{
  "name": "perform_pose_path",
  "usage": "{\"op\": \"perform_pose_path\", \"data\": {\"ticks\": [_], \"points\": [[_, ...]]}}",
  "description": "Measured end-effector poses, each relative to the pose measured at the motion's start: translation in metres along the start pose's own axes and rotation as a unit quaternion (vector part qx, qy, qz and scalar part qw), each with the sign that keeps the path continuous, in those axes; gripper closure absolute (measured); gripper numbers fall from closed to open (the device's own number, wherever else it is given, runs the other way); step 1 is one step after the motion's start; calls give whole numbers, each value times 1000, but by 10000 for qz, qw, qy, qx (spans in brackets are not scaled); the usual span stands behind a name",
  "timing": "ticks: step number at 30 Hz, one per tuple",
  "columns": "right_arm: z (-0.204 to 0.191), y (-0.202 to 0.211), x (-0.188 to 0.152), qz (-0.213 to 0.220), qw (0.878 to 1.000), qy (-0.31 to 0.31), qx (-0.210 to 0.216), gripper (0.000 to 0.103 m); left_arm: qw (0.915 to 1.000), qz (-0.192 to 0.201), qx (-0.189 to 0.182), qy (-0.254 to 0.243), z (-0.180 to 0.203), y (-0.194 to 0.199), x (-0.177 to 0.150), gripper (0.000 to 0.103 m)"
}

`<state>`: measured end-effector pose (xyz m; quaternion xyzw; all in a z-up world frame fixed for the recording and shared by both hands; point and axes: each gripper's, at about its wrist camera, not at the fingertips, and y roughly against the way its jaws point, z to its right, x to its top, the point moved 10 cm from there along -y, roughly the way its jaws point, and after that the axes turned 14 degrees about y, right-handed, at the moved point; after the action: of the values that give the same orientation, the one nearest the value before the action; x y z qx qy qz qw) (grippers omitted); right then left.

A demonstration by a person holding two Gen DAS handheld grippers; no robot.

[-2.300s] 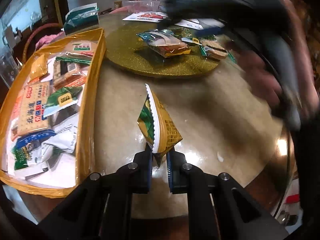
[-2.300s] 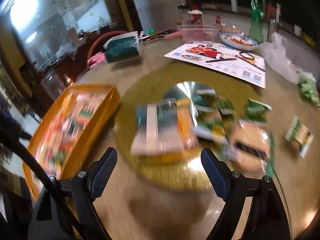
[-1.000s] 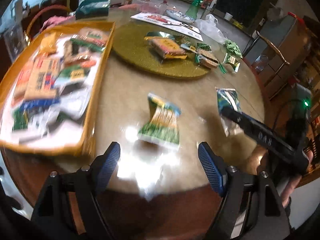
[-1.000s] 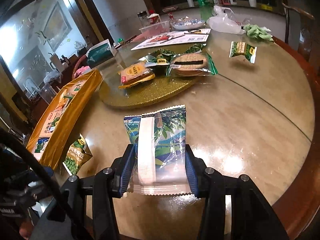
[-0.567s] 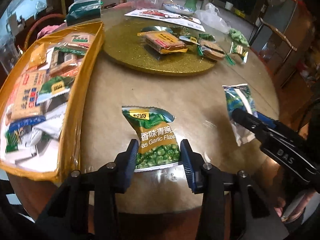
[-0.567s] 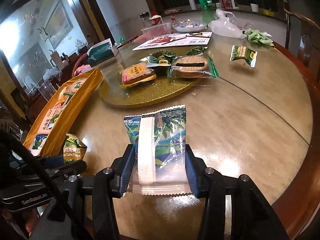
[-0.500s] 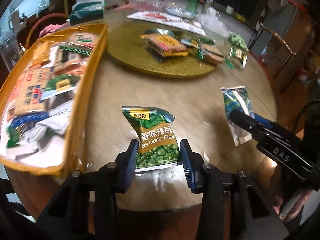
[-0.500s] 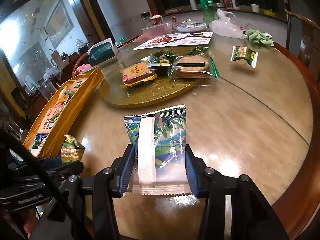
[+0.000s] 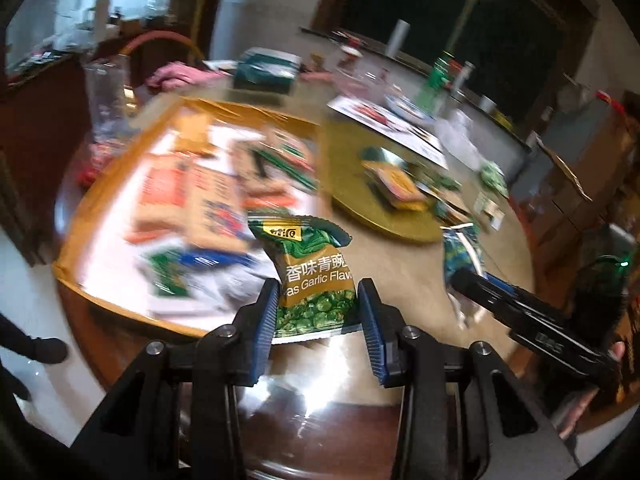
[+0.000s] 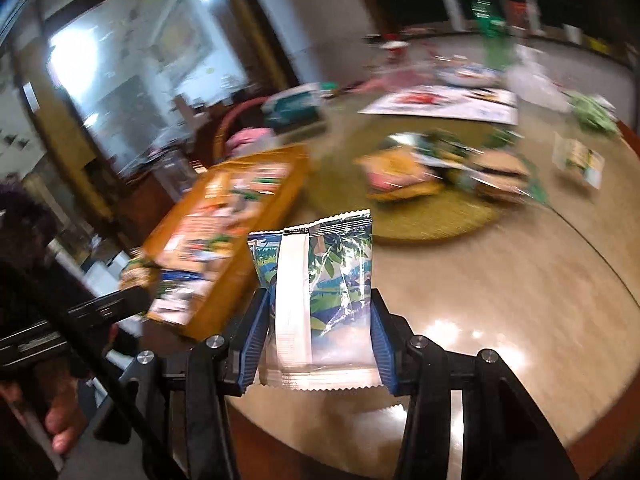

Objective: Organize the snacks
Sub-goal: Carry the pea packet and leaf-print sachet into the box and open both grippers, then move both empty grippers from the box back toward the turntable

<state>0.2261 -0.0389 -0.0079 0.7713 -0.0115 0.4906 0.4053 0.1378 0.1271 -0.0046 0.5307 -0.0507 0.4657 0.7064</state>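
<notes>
Gripping both packets in closed jaws: left "Garlic Flav" peas (image 9: 316,276), right unlabelled wrapper (image 10: 316,300).

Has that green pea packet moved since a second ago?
Yes. The pea packet, clamped in the left gripper, has left the table and now overlaps the yellow tray.

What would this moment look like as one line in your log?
left tongs: gripping green pea packet | right tongs: gripping leaf-print packet | yellow tray: ahead

Left gripper (image 9: 316,312) angled downward, jaws clamped on a packet, right gripper (image 10: 318,328) likewise gripping, bare fingers (image 10: 60,420) behind
</notes>
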Motion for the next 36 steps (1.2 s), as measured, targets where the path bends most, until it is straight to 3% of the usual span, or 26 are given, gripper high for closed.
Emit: {"op": "perform_pose_path", "data": {"ticks": [6,9,12,16,26,27,31,34,36], "points": [[-53,-54,38,-421,9972,258,554,56,9990,-168,359,219,-51,-8,25,61],[-69,-80,51,-595,9960,550,363,56,9986,-234,457,163,-67,-17,37,61],[-75,-103,58,-831,9945,598,216,56,9984,-456,286,185,-72,-27,46,61],[-75,-120,69,-807,9943,693,98,55,9979,-316,567,5,-85,-36,58,61],[-74,-153,65,-992,9927,680,-35,52,9947,-520,871,149,-110,-65,60,60],[-74,-153,64,-980,9932,635,-33,51,9945,-540,874,202,-111,-66,59,57],[-75,-147,65,-930,9941,525,206,44,9959,-381,775,284,-106,-56,57,27],[-74,-124,68,-616,9966,508,196,31,9962,-124,850,170,-96,-44,54,21],[-72,-104,64,-409,9981,371,287,29,9956,46,931,122,-86,-34,49,21]]}}
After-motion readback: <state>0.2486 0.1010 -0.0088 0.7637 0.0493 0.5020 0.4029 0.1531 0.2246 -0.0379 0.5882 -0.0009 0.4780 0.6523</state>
